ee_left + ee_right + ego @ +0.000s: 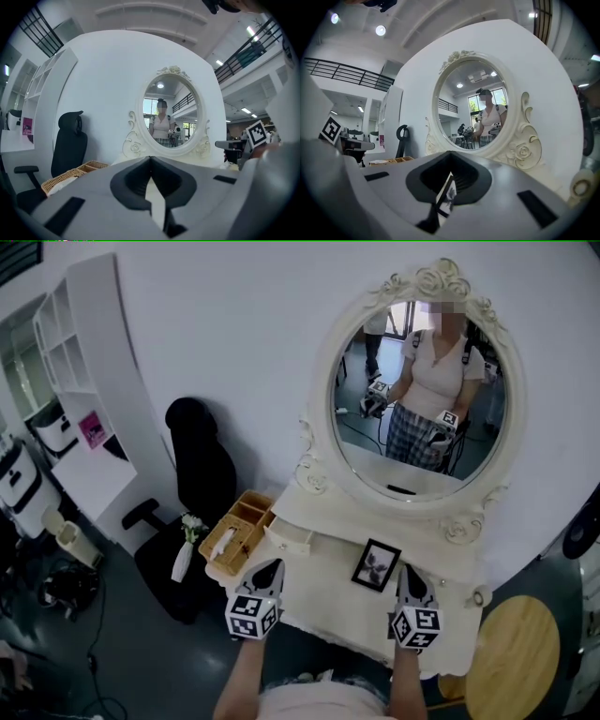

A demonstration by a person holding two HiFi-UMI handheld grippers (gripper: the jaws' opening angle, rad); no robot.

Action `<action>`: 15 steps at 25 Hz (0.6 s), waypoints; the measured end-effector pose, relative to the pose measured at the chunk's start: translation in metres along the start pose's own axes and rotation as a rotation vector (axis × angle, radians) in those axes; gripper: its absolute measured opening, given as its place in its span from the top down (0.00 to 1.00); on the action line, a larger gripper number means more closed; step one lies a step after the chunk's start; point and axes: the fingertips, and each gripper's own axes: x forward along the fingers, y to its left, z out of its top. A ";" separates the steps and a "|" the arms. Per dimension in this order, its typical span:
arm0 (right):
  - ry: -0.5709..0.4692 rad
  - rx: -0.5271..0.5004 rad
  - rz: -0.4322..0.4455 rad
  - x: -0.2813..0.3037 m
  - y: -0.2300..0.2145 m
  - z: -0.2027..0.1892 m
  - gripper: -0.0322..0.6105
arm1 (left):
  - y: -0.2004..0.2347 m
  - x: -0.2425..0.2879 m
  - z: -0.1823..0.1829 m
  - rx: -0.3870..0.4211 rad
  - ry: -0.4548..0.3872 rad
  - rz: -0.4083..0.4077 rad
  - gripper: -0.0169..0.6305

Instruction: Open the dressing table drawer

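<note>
The cream dressing table carries an oval mirror in a carved frame. A small cream drawer under the mirror's left side stands slightly out from its housing. My left gripper hovers just in front of it, apart from it, with the jaws shut and nothing between them. My right gripper hangs over the table's right half beside a black photo frame, also shut and empty. Each gripper view looks level at the mirror; the drawer is hidden in both.
A wicker basket sits at the table's left end, with a white vase of flowers and a black office chair beyond it. A white shelf unit stands far left. A round wooden stool is at lower right.
</note>
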 end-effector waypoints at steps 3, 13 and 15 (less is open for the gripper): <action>-0.006 -0.009 -0.032 -0.004 -0.006 0.000 0.93 | -0.001 0.002 0.002 -0.001 -0.005 -0.010 0.93; 0.012 -0.018 -0.016 -0.007 -0.006 -0.004 0.93 | -0.001 0.008 -0.004 -0.003 0.012 -0.010 0.93; 0.019 -0.021 -0.010 -0.007 -0.006 -0.006 0.93 | 0.001 0.008 -0.005 -0.010 0.016 -0.004 0.93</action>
